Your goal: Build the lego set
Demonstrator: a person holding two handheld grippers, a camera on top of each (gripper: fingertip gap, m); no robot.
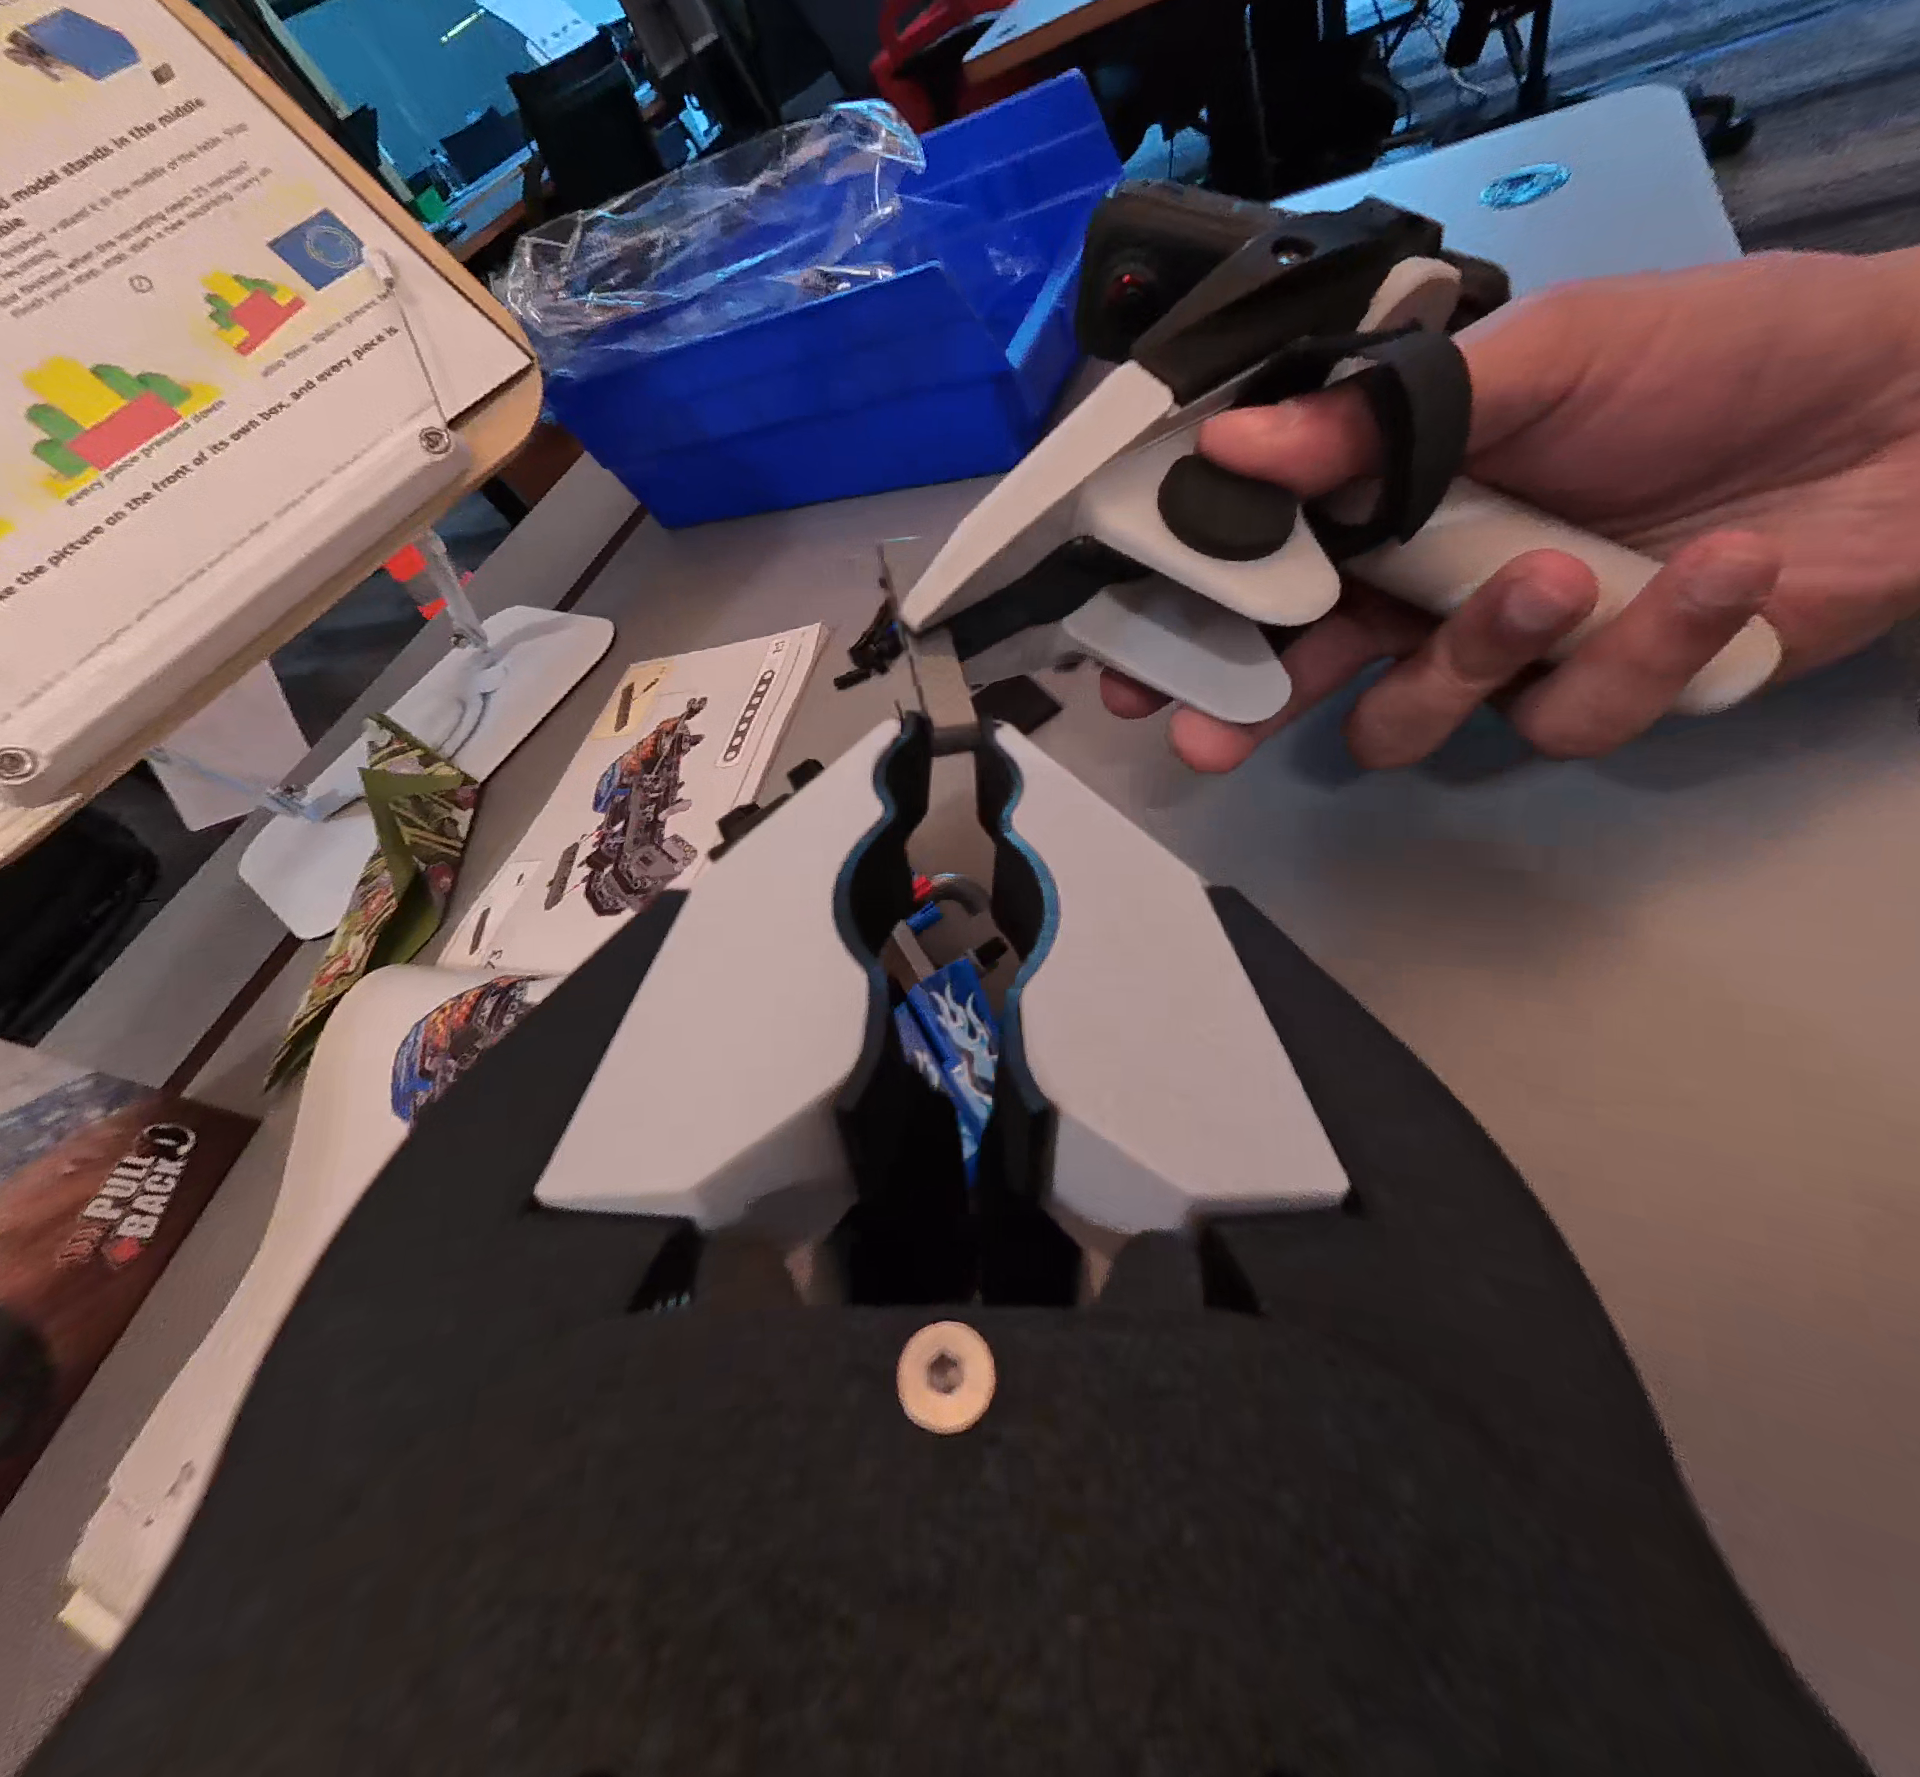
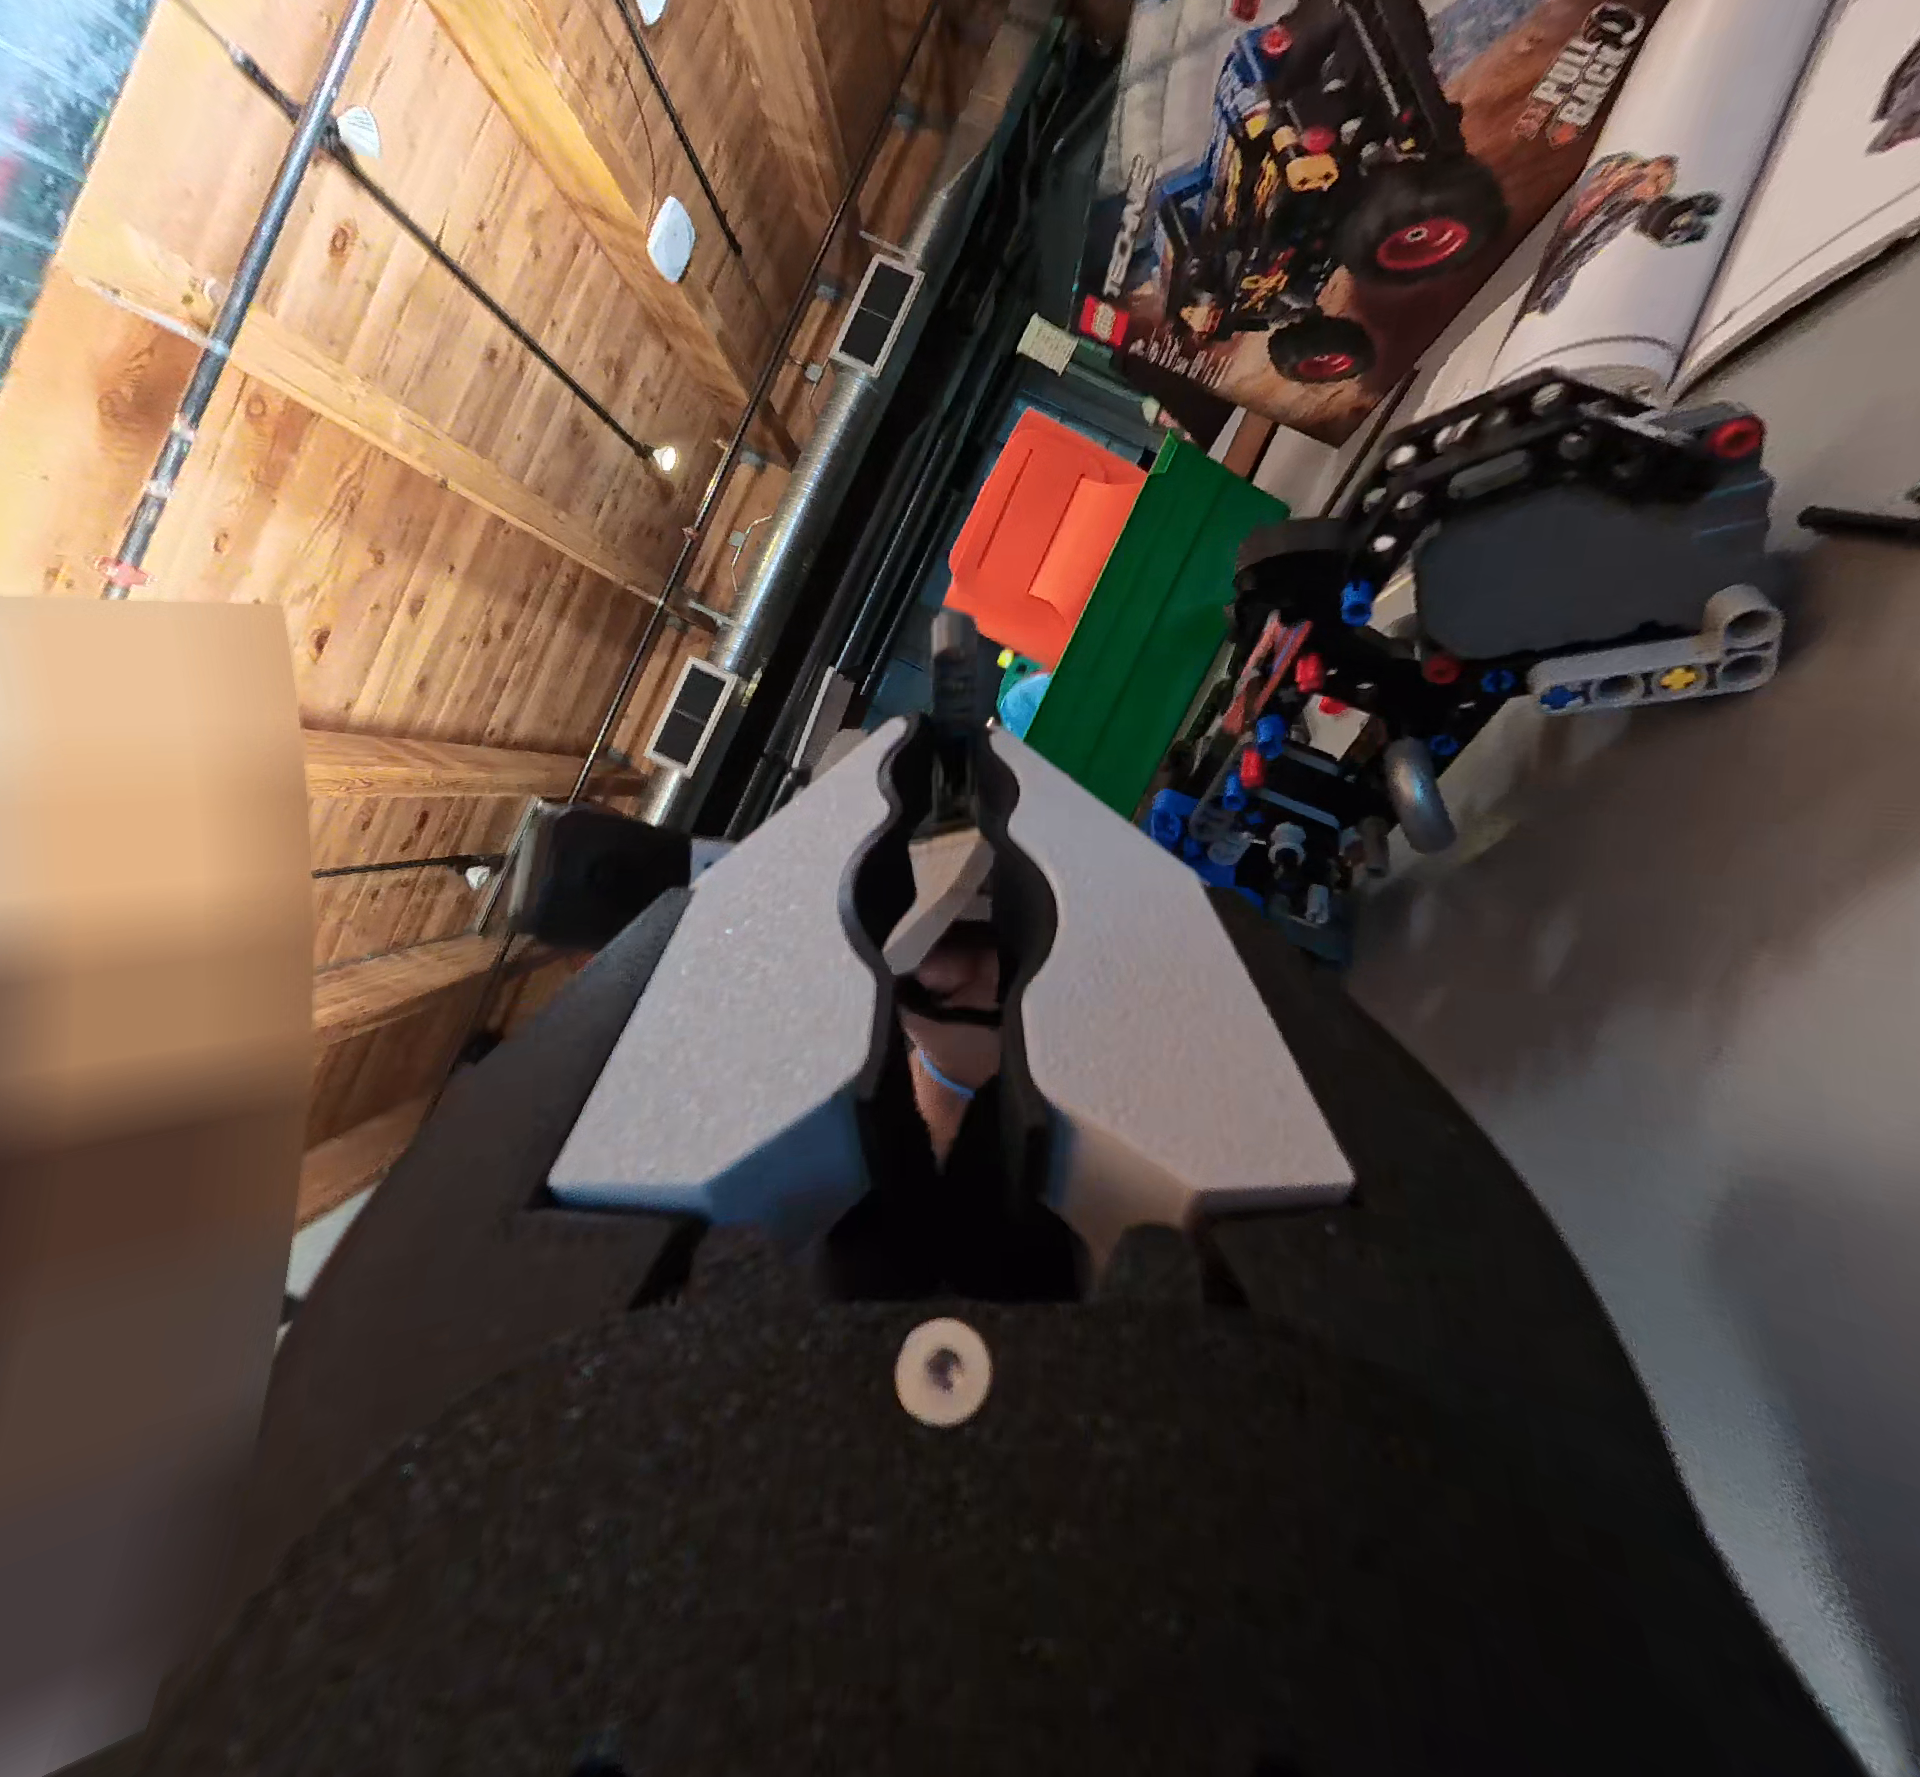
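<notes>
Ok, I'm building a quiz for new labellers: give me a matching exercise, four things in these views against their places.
Things:
1 plastic bag
2 grey piece
3 laptop
4 model

Places:
A in the left tool's tips
B beside the green bin
C in the blue bin
D behind the right hand

Pairs: 1C, 2A, 3D, 4B.
</notes>
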